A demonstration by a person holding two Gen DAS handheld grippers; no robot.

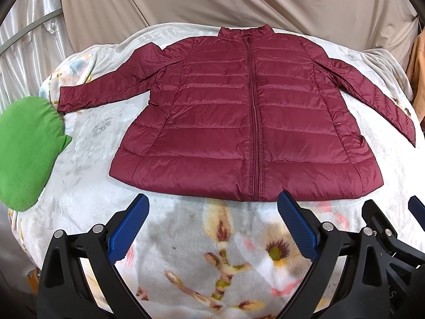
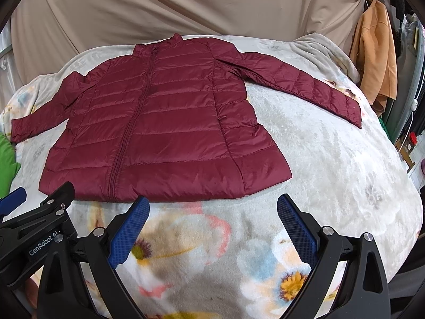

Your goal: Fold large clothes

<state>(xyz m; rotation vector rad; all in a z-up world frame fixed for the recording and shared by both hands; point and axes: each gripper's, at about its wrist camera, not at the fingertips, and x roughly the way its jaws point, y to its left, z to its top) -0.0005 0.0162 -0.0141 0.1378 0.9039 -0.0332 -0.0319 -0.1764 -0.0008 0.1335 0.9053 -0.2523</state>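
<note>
A maroon quilted puffer jacket (image 1: 247, 117) (image 2: 159, 133) lies flat and zipped on a floral blanket (image 1: 212, 252) (image 2: 332, 159), collar away from me, both sleeves spread out to the sides. My left gripper (image 1: 212, 207) hovers open just short of the hem near the zipper, nothing between its blue pads. My right gripper (image 2: 212, 207) is open too, near the hem's right half, holding nothing. The right gripper's black body (image 1: 385, 228) shows at the lower right of the left wrist view; the left gripper's body (image 2: 34, 228) shows at the lower left of the right wrist view.
A green cloth item (image 1: 26, 151) (image 2: 6, 159) lies on the blanket by the left sleeve cuff. A beige sheet (image 1: 239, 0) hangs behind the bed. An orange garment (image 2: 374, 53) hangs at the right, beside cluttered furniture past the blanket's right edge.
</note>
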